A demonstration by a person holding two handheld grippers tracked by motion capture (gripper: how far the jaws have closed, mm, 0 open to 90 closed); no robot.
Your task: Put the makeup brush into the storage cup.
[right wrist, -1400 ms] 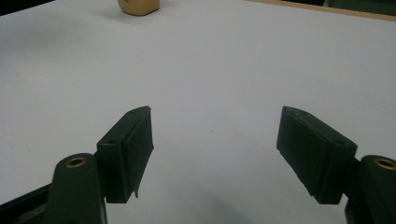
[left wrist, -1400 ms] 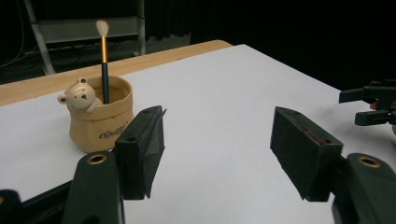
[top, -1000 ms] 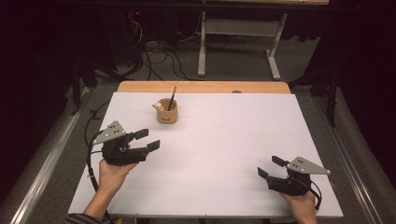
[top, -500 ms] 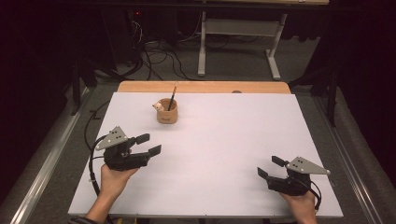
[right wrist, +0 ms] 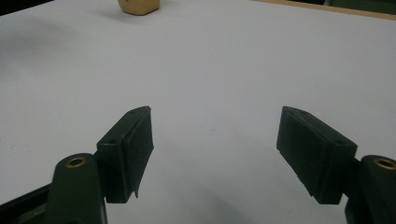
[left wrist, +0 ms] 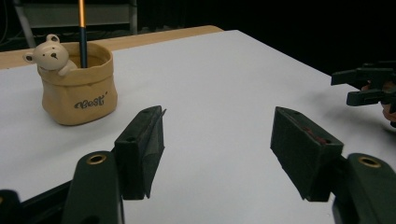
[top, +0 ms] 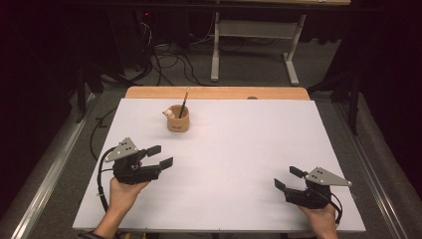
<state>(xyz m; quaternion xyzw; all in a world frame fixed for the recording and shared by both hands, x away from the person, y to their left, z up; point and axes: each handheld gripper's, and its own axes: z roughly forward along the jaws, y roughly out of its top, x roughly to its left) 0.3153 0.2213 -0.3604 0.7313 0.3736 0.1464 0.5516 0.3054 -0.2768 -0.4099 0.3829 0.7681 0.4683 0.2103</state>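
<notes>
So here's where I'm at: both claws are low over the white table [top: 239, 149] and neither has anything in it. My left claw [top: 160, 156] is spread wide, nothing between the jaws, and the left gripper view confirms it, just bare tabletop in the gap. The right claw [top: 289, 178] is likewise released, jaws apart over blank table.

The thing I'm going for is the little tan pen holder [top: 177, 119] with the bear [left wrist: 50, 52] peeking over its rim, sitting toward the far edge of the table, left of centre. A pencil [top: 183, 102] stands in it, long axis close to upright, tilted a bit toward the far side.

What matters: from the left claw, the holder lies at about 1 o'clock in the high view, near but clearly apart. In the left gripper view it's off at roughly 10 o'clock, so the claw isn't aimed at it. From the right claw it's way out at 10 o'clock, well apart. So the left hand is the obvious pick, and I reckon it needs to swing toward the holder first.
</notes>
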